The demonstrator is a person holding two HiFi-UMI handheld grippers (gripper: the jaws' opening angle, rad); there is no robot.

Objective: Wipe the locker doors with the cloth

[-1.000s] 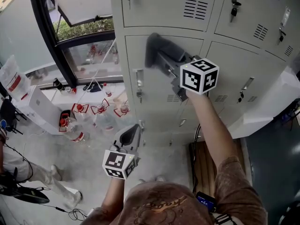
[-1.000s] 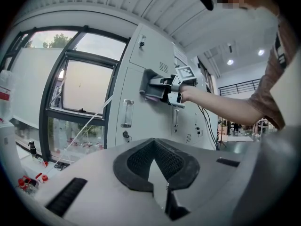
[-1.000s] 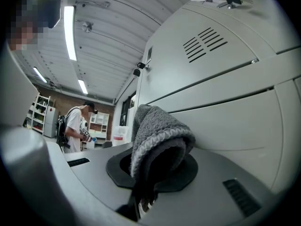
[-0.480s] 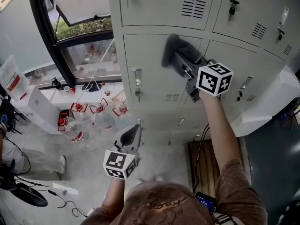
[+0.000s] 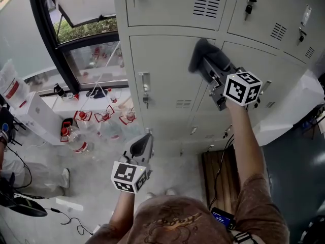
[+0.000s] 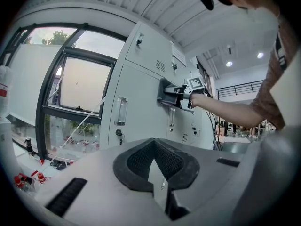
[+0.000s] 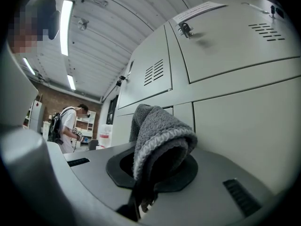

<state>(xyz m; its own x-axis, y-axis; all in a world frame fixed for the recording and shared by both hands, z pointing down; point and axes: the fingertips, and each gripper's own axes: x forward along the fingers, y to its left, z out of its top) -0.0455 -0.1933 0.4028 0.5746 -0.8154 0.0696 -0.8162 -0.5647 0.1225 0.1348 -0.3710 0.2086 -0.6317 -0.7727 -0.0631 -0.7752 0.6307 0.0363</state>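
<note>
A grey cloth (image 5: 201, 54) is pressed flat against the pale grey locker door (image 5: 165, 72), at its right edge by the seam with the neighbouring door. My right gripper (image 5: 207, 65) is shut on it. In the right gripper view the folded cloth (image 7: 159, 134) bulges up out of the jaws of the right gripper (image 7: 151, 169), with the locker fronts (image 7: 244, 107) close behind. My left gripper (image 5: 141, 145) hangs lower, in front of the bottom lockers and apart from them. In its own view the left gripper (image 6: 158, 167) is shut with nothing in it, and the cloth (image 6: 165, 91) shows far off.
The wiped door has a handle and keyhole (image 5: 145, 89) on its left side. Left of the lockers stands a dark-framed window (image 5: 76, 39), with bottles (image 5: 104, 117) and a white box (image 5: 31, 111) on the floor. A wooden board (image 5: 218, 173) lies at the lockers' foot. A person with a backpack (image 7: 67, 126) stands far off.
My right gripper has slid the cloth rightward across the door, from its upper middle to the right edge. The left gripper has stayed where it was.
</note>
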